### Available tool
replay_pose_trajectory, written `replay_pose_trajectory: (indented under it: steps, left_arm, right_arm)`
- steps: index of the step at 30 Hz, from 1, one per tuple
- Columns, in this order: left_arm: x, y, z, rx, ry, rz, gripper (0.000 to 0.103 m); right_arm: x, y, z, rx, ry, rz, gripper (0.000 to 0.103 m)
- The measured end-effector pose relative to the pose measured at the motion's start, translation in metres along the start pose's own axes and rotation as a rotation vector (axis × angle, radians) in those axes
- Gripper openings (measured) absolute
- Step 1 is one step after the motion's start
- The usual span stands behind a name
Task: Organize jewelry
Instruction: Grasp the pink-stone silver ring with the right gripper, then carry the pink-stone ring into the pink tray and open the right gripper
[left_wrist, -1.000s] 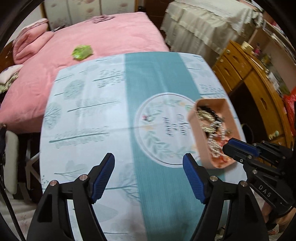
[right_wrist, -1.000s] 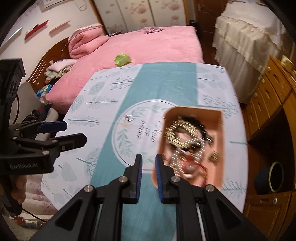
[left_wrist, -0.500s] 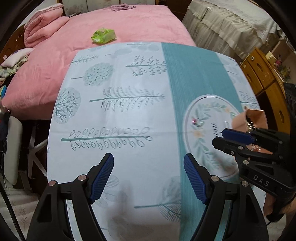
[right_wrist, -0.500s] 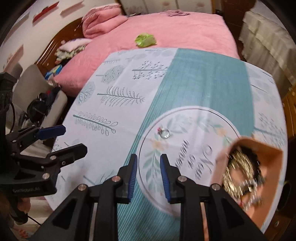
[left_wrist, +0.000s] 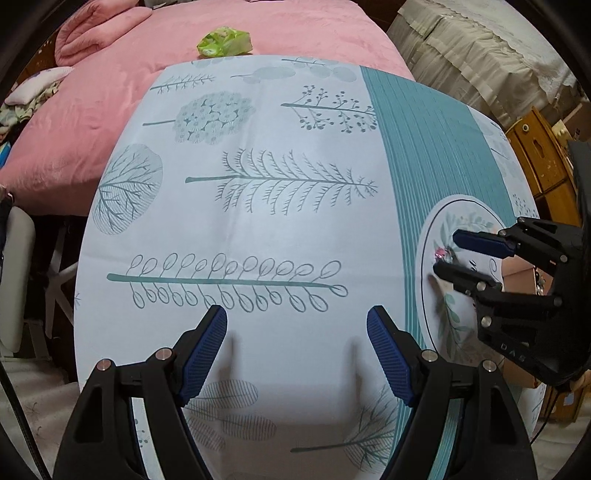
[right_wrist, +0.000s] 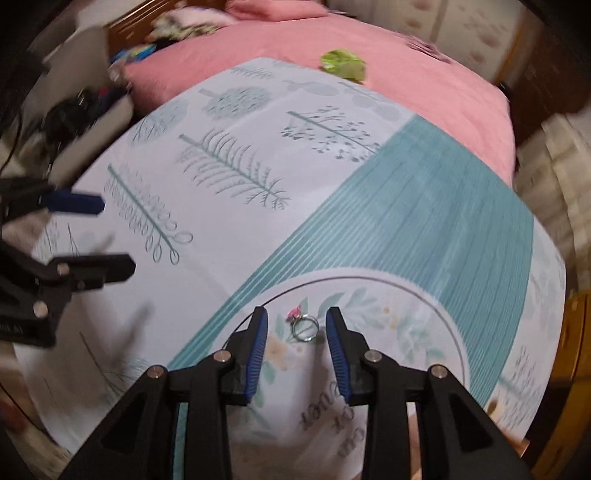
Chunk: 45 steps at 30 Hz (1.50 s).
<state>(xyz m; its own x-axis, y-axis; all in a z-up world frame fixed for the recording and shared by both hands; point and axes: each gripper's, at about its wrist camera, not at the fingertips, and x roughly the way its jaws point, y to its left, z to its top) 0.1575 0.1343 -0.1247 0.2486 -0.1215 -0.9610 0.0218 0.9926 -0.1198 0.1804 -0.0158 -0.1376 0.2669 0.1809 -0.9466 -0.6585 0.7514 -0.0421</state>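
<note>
While the left tongs (left_wrist: 296, 334) gape wide, the ring (right_wrist: 304, 326) lies between the parted right tongs (right_wrist: 297, 325).

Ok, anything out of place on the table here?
One ring lies loose on the tablecloth, away from the pink box partly hidden behind the right tool, whose open fingers flank the ring.

1 ring (right_wrist: 305, 328), 1 green wrapper (left_wrist: 224, 41), 1 tablecloth (left_wrist: 258, 206), 1 pink bed (left_wrist: 110, 110), 2 tongs: left (left_wrist: 296, 347), right (right_wrist: 296, 334).
</note>
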Motion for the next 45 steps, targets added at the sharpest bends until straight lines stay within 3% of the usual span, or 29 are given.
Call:
replay_pose_trajectory:
  steps: [4, 11, 16, 23, 30, 41, 45]
  left_arm:
    - [0.003, 0.004, 0.003, -0.032, -0.004, -0.014, 0.077]
    - [0.004, 0.006, 0.004, -0.045, -0.010, -0.020, 0.077]
    - [0.003, 0.006, 0.003, -0.050, -0.011, -0.025, 0.077]
    - [0.000, 0.004, 0.002, -0.036, -0.019, -0.029, 0.077]
    - [-0.008, -0.003, 0.001, -0.015, -0.030, -0.031, 0.077]
    - [-0.053, -0.049, -0.004, 0.092, -0.081, -0.066, 0.077]
    - [-0.075, -0.082, -0.009, 0.151, -0.104, -0.097, 0.087]
  right_arm:
    - [0.008, 0.001, 0.001, -0.094, 0.022, 0.025, 0.033]
    - [0.011, -0.003, 0.004, -0.113, 0.028, 0.062, 0.032]
    - [0.012, -0.004, 0.005, -0.103, 0.024, 0.078, 0.016]
    - [0.009, -0.006, 0.004, -0.050, 0.009, 0.090, 0.008]
    - [-0.003, -0.007, 0.000, 0.015, -0.019, 0.096, 0.008]
    - [-0.097, -0.016, -0.035, 0.201, -0.157, 0.096, 0.008]
    - [-0.136, -0.026, -0.067, 0.282, -0.190, 0.065, 0.008]
